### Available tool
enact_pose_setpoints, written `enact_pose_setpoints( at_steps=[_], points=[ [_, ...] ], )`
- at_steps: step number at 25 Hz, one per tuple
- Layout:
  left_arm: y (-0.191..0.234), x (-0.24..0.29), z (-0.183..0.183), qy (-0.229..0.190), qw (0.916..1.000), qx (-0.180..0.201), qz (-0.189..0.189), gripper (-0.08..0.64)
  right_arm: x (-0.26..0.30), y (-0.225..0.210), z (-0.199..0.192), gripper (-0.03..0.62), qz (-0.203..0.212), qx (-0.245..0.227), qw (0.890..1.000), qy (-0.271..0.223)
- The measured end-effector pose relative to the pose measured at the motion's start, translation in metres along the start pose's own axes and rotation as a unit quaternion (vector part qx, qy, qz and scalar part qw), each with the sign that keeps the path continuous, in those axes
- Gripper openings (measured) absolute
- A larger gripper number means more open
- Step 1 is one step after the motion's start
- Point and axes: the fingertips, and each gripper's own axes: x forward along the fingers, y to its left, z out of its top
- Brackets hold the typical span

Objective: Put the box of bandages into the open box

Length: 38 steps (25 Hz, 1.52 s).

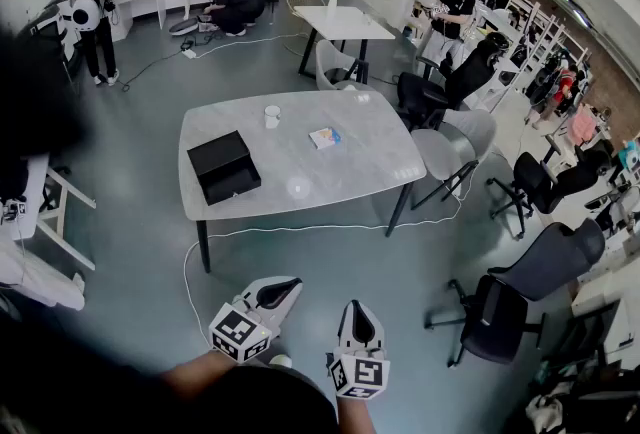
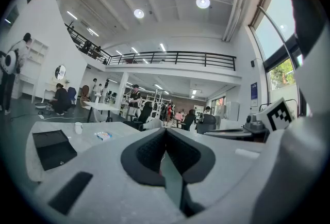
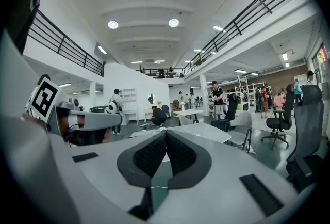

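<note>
- The left gripper (image 1: 287, 288) (image 2: 165, 131) is closed: its two dark pads meet at the tip and nothing is between them
- The right gripper (image 1: 358, 308) (image 3: 165, 133) is closed in the same way, pads together and empty
- Each gripper carries a marker cube (image 1: 240, 333) with black and white square patterns; these are codes, not words
- The bandage box (image 1: 324, 137) (image 2: 103, 136) has light blue and orange print, too small to read
- Both grippers are held low before the person, side by side over the grey floor (image 1: 140, 242), well apart from the table (image 1: 360, 162)
- In the head view the left gripper leans toward the upper right, and the right one points almost straight at the table
- The bandage box lies flat near the middle of the table, to the right of the open box (image 1: 224, 167) (image 2: 50, 148) and apart from it
- The open box is black and stands at the table's left part
- A white cup (image 1: 272, 115) (image 2: 78, 127) stands near the far edge, between the two boxes
</note>
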Motion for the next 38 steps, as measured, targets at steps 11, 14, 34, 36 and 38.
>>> enact_pose_setpoints(
  at_steps=[11, 14, 34, 36, 38],
  points=[
    [-0.004, 0.023, -0.014, 0.003, 0.9998, 0.002, 0.019, 0.015, -0.004, -0.040, -0.007, 0.012, 0.014, 0.023, 1.000, -0.015],
    [0.004, 0.033, -0.020, 0.011, 0.9997, -0.003, 0.021, 0.015, 0.002, -0.050, -0.013, 0.012, 0.010, 0.032, 0.999, -0.010],
    [0.185, 0.226, -0.004, 0.039, 0.9983, -0.040, -0.019, 0.017, 0.260, -0.125, 0.040, 0.012, -0.008, 0.016, 0.999, 0.027],
    [0.210, 0.241, 0.000, 0.039, 0.9981, -0.043, -0.019, 0.015, 0.290, -0.127, 0.044, 0.012, -0.009, 0.017, 0.999, 0.031],
    [0.235, 0.253, 0.004, 0.038, 0.9980, -0.046, -0.020, 0.017, 0.319, -0.127, 0.046, 0.012, -0.009, 0.015, 0.999, 0.037]
  ],
)
